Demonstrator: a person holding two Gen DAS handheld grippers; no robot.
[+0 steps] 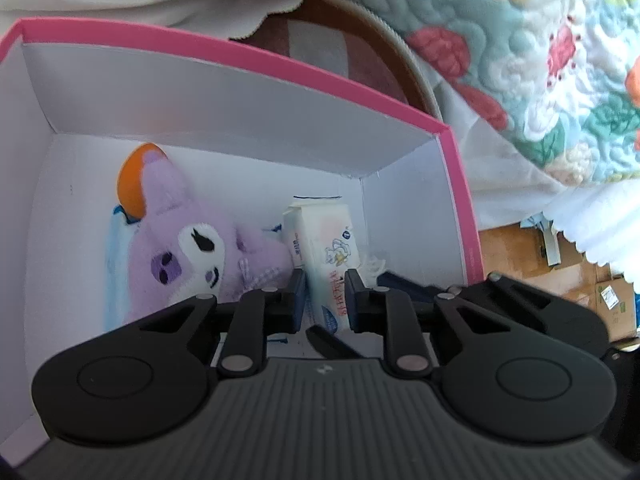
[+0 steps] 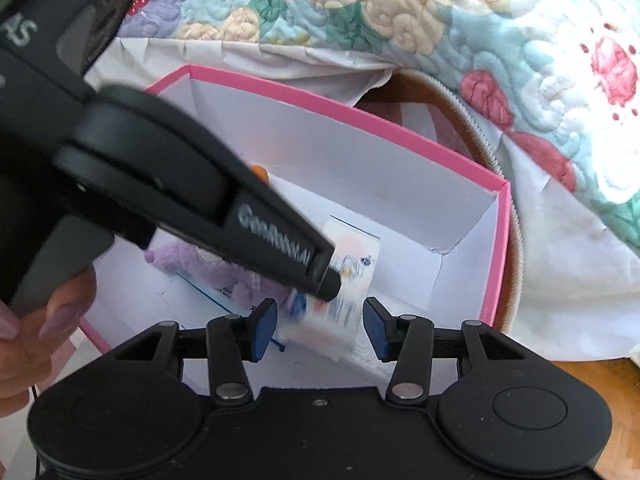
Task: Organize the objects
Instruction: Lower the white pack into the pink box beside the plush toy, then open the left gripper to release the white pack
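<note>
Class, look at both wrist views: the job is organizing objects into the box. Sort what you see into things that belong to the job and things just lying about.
Belongs to the job:
- pink box
- tissue pack, clamped by the left gripper
- purple plush toy, lying in the box
- right gripper, open near the pack

Just lying about:
- floral quilt
- white cloth
- cardboard boxes

Left gripper (image 1: 325, 294) points steeply down, jaws clamped narrow; right gripper (image 2: 320, 328) beside it, also tilted down, jaws parted.
</note>
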